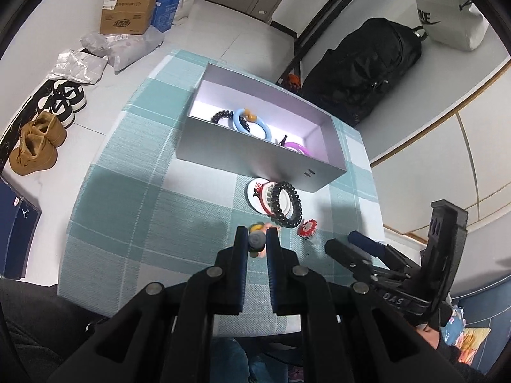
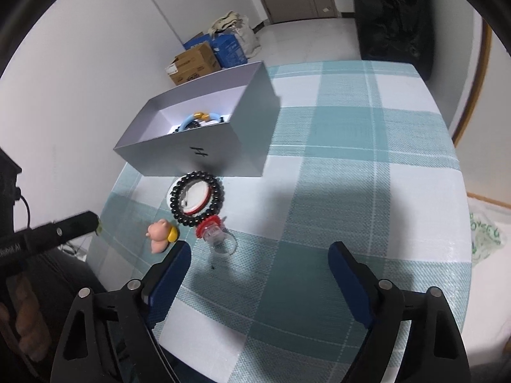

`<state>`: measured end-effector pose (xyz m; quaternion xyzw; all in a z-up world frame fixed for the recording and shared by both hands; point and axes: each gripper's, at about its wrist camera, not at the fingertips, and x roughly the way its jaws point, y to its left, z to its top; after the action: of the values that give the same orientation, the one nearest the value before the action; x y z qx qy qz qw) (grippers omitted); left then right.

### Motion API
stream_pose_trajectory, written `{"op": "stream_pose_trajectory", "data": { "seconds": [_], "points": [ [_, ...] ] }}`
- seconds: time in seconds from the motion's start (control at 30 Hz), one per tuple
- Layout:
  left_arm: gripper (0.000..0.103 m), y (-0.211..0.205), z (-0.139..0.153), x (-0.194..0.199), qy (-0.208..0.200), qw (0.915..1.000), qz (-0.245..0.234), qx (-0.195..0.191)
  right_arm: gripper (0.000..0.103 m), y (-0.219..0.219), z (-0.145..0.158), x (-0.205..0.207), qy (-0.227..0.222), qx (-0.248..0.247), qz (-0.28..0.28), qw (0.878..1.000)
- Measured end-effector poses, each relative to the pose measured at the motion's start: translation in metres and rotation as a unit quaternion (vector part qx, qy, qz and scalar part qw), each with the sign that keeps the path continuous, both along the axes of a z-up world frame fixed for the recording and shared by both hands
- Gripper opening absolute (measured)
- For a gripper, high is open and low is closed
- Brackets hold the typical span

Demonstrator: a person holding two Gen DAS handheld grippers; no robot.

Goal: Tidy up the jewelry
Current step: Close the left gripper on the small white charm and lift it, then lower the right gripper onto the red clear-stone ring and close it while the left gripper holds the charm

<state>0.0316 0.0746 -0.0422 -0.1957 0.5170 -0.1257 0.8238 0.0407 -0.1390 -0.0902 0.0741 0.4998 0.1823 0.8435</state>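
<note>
Grey open-topped cardboard box (image 2: 179,156) stands toward the far side of the table (image 2: 351,159), which is covered in a teal-and-white checked cloth. The box already contains a pale blue ring bangle (image 1: 252,124), a black coiled band (image 1: 220,115) and a purple ring (image 1: 297,146). Four pieces remain outside it: a black beaded bracelet (image 2: 196,199) lying on top of a white round disc with red markings (image 2: 194,196) just in front of the box wall, a small clear ring with a red frilled top (image 2: 210,233) touching the bracelet's near edge, and a pink pig figure with a yellow part (image 2: 161,234) just beside them. The right tool (image 2: 260,255) stands wide with only cloth between its fingers. The left tool (image 1: 257,245) is narrowed almost shut above the pig; a small grey rounded bit shows at its tips, and it cannot be told whether that is pinched. Judged step: the right tool is to collect a loose piece. Recommend centring it on the red-topped ring, closing low on the body, then lifting clear over the box wall. Obstructions: the bracelet touches the ring and may drag; the left tool crowds the pig; the near wall is tall. Shoes (image 1: 48,124) and cartons (image 1: 127,12) on the floor are well apart.
</note>
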Motion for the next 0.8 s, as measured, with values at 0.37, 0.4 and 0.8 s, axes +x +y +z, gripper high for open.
{"op": "stream_pose_trajectory", "data": {
  "seconds": [0.37, 0.4, 0.8],
  "points": [
    [0.007, 0.005, 0.001, -0.002, -0.010, 0.9998, -0.004, 0.019, 0.057, 0.033, -0.001, 0.000, -0.024, -0.031, 0.061, 0.997],
    [0.007, 0.006, 0.001, -0.002, -0.011, 0.9997, -0.004, 0.020, 0.054, 0.036, -0.002, 0.001, -0.027, -0.038, 0.065, 0.997],
    [0.007, 0.009, 0.003, -0.006, -0.018, 0.9996, 0.000, 0.022, 0.029, 0.055, -0.006, -0.004, -0.059, -0.094, 0.083, 0.990]
  ]
}}
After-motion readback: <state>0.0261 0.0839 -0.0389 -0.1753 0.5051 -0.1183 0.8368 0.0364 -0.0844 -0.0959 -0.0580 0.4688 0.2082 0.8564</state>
